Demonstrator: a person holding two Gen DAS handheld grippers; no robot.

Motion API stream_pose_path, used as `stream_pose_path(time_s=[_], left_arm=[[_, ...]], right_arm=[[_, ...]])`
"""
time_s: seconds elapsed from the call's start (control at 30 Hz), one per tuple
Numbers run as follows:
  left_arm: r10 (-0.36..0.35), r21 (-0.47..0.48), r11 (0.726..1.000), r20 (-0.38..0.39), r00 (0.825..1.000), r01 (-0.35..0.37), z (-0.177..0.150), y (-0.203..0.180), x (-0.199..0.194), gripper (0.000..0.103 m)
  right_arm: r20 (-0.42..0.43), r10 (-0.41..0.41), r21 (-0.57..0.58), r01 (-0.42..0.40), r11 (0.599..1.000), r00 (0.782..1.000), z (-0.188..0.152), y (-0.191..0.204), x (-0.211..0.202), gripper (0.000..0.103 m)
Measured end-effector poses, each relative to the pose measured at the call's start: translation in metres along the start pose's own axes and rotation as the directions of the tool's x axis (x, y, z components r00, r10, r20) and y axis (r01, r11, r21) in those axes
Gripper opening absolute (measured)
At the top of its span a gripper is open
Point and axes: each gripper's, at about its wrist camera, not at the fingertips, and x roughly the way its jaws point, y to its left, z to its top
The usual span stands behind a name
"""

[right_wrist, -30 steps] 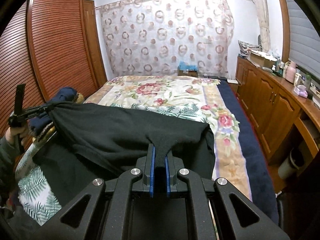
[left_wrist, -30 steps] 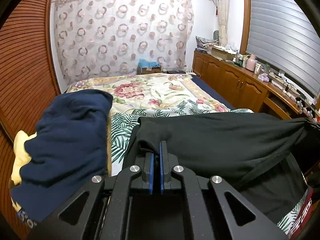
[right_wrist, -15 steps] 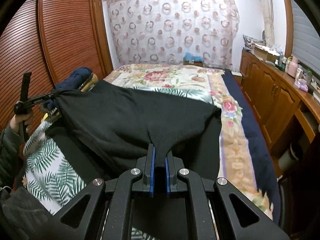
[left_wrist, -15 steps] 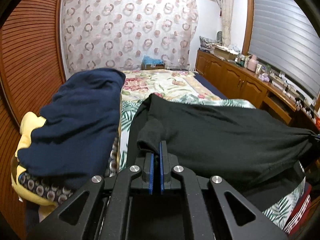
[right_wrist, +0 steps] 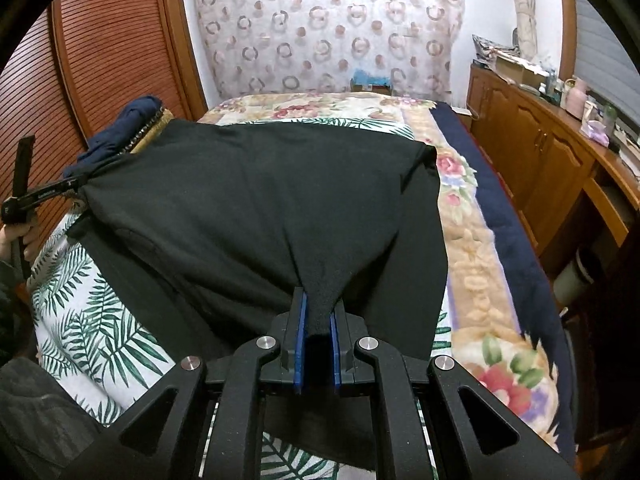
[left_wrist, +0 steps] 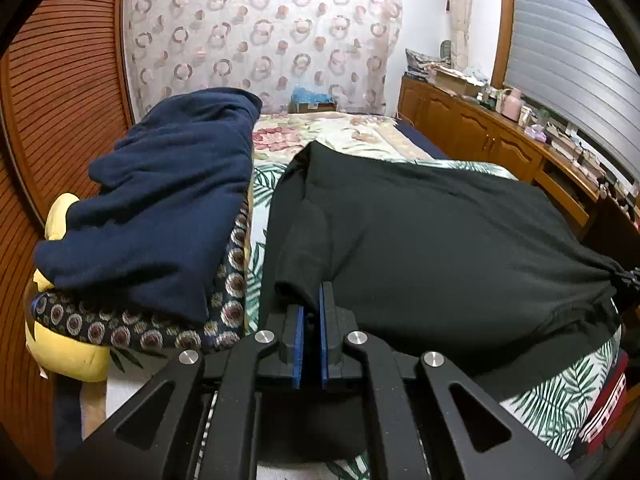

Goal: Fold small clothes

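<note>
A black garment (left_wrist: 432,232) lies folded over itself across the leaf-print sheet on the bed. My left gripper (left_wrist: 311,312) is shut on its near left corner. My right gripper (right_wrist: 318,320) is shut on its near right corner, with a bunch of black cloth (right_wrist: 256,208) pinched between the blue pads. In the right wrist view the left gripper (right_wrist: 76,186) shows at the far left, holding the garment's other end. The top layer is stretched between the two grippers, low over the bottom layer.
A pile of folded clothes, navy blue (left_wrist: 160,196) on top, sits at the bed's left side on a yellow pillow (left_wrist: 68,352). A wooden cabinet (right_wrist: 552,160) with clutter runs along the right. A slatted wardrobe (right_wrist: 100,60) stands at the left.
Both grippers have moved forward and down with the garment's edge, carrying the top layer over the lower one. The grip has not changed.
</note>
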Motion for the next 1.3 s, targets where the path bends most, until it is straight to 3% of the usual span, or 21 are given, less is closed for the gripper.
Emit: stream_pose_path(time_s=[0.17, 0.23, 0.3, 0.33, 0.5, 0.67, 0.77, 0.9, 1.3], left_arm=[[-0.007, -0.009, 1.000, 0.003, 1.000, 0.007, -0.015, -0.003, -0.010, 0.037], [-0.025, -0.014, 1.000, 0.007, 1.000, 0.025, -0.020, -0.007, -0.015, 0.041], [-0.045, -0.003, 0.999, 0.026, 0.999, 0.045, -0.027, -0.014, -0.023, 0.041], [-0.045, 0.000, 0.999, 0.034, 0.998, 0.045, -0.029, -0.016, -0.025, 0.041], [-0.020, 0.046, 0.999, 0.050, 0.999, 0.018, -0.043, -0.038, -0.037, 0.041], [-0.094, 0.076, 0.993, -0.009, 0.996, 0.094, -0.056, -0.053, -0.037, 0.041], [-0.088, 0.089, 0.992, -0.024, 0.996, 0.089, -0.059, -0.057, -0.039, 0.041], [-0.141, 0.047, 0.989, -0.041, 0.989, 0.143, -0.061, -0.052, -0.042, 0.041], [-0.093, 0.029, 0.995, -0.079, 0.992, 0.096, -0.083, -0.042, -0.024, 0.041]], right_arm=[[0.002, -0.050, -0.037, 0.050, 0.998, 0.999, -0.005, 0.008, -0.004, 0.022], [0.004, -0.077, -0.047, 0.077, 0.996, 0.997, -0.006, 0.008, -0.008, 0.035], [0.011, -0.092, -0.052, 0.092, 0.994, 0.996, -0.005, 0.008, -0.011, 0.062], [0.017, -0.098, -0.052, 0.099, 0.994, 0.995, -0.006, 0.010, -0.013, 0.065], [0.075, -0.110, -0.027, 0.112, 0.993, 0.991, -0.001, 0.016, -0.015, 0.066], [0.107, -0.064, -0.031, 0.068, 0.997, 0.992, -0.005, 0.034, -0.002, 0.066], [0.098, -0.012, -0.037, 0.016, 0.999, 0.995, -0.009, 0.047, 0.012, 0.066], [0.056, 0.017, -0.059, -0.014, 0.998, 0.998, -0.018, 0.062, 0.033, 0.066], [0.034, 0.039, -0.004, -0.039, 0.999, 0.999, -0.031, 0.053, 0.058, 0.066]])
